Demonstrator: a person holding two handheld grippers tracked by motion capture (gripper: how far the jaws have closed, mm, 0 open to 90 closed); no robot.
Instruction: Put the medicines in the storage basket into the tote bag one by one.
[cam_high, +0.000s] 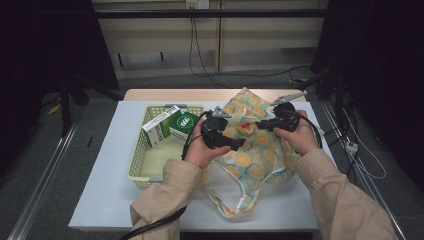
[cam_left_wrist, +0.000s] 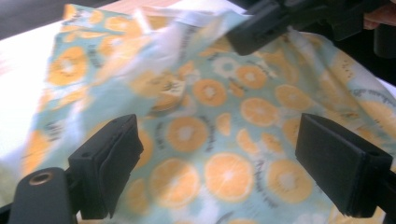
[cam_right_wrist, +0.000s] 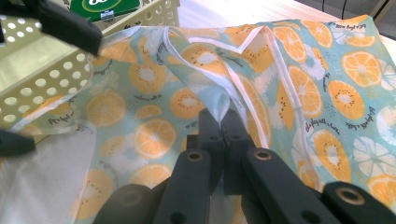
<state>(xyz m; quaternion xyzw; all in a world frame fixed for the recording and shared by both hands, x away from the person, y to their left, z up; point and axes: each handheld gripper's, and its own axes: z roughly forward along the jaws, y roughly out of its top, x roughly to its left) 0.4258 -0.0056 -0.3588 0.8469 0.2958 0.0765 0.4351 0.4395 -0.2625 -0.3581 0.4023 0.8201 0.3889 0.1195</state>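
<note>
You are working at a white table (cam_high: 100, 200), and the biggest thing on it is the orange-print bag (cam_high: 260, 150), lying right of centre with its long axis running from the far edge toward you and its white-trimmed handle loop trailing at the near end. Just left of it is sitting a pale yellow basket (cam_high: 137, 165), and in its far part are lying two green-and-white boxes (cam_high: 170, 127).

Your right gripper (cam_right_wrist: 220, 122) is clenching a fold of the bag's cloth: in the right gripper view the two jaws are pressing together with a peak of fabric rising out between them, beside a white trim seam. In the high view this grip is sitting over the far half of the bag.

Your left gripper (cam_left_wrist: 219, 161) is standing released, its jaws spread wide with nothing pinched; the printed cloth is lying just beyond and below them, straight ahead along the jaws. That is the relation your next move is hanging on, as I judge it: the free left hand (cam_high: 202, 150) is the one to take a second hold, and the cloth is lying directly in front of it, slightly lower.

Hard to read: whether the bag's mouth is opening at all, since folds are covering it. The left gripper view is blurring at its far left, and your hands are hiding the middle of the bag in the high view.
</note>
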